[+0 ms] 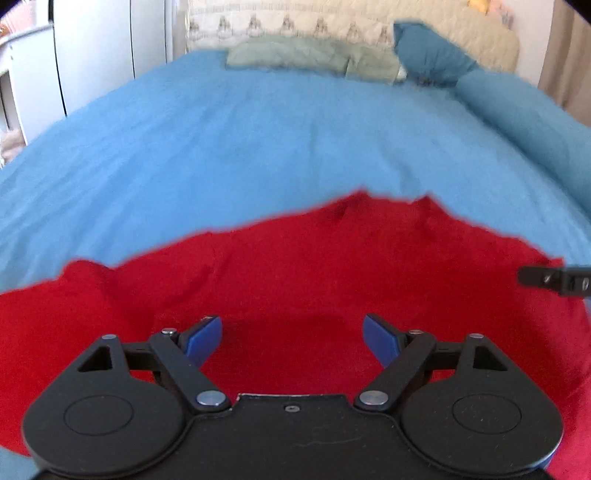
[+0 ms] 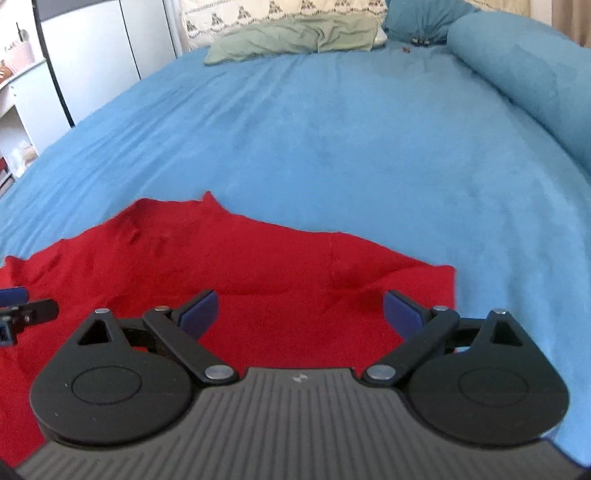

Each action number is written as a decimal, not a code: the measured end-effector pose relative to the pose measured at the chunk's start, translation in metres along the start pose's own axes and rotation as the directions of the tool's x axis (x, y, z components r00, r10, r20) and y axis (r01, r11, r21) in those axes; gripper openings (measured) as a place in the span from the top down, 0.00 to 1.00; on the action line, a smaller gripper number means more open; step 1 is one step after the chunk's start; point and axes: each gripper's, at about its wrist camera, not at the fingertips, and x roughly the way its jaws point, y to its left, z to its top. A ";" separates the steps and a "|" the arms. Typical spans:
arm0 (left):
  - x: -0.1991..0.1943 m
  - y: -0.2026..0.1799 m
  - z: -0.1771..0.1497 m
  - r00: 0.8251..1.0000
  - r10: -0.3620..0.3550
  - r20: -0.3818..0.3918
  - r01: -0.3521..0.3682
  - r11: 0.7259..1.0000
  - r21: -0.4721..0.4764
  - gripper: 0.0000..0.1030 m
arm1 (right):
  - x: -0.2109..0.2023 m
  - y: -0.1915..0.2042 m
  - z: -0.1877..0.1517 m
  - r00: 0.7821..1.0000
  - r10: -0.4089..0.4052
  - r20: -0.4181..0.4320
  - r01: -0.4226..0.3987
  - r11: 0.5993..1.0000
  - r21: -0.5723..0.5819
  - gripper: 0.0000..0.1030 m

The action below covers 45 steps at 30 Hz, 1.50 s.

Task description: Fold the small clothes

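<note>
A red garment (image 1: 314, 273) lies spread and a little wrinkled on the blue bed (image 1: 258, 140); it also shows in the right wrist view (image 2: 229, 258). My left gripper (image 1: 292, 328) is open and empty, just above the garment's near part. My right gripper (image 2: 301, 308) is open and empty above the garment's right side, near its right edge (image 2: 448, 280). The right gripper's finger shows at the right edge of the left wrist view (image 1: 554, 280). The left gripper's finger shows at the left edge of the right wrist view (image 2: 26, 310).
A green pillow (image 2: 295, 38) and a patterned pillow (image 1: 288, 26) lie at the head of the bed. A blue bolster (image 2: 524, 70) runs along the right side. White furniture (image 2: 92, 55) stands to the left of the bed.
</note>
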 end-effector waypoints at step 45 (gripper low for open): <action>-0.205 0.247 -0.040 0.948 0.318 0.000 -0.278 0.829 -0.484 0.05 | -0.162 0.275 -0.012 0.962 0.273 0.027 -0.269 0.956 -0.116 0.00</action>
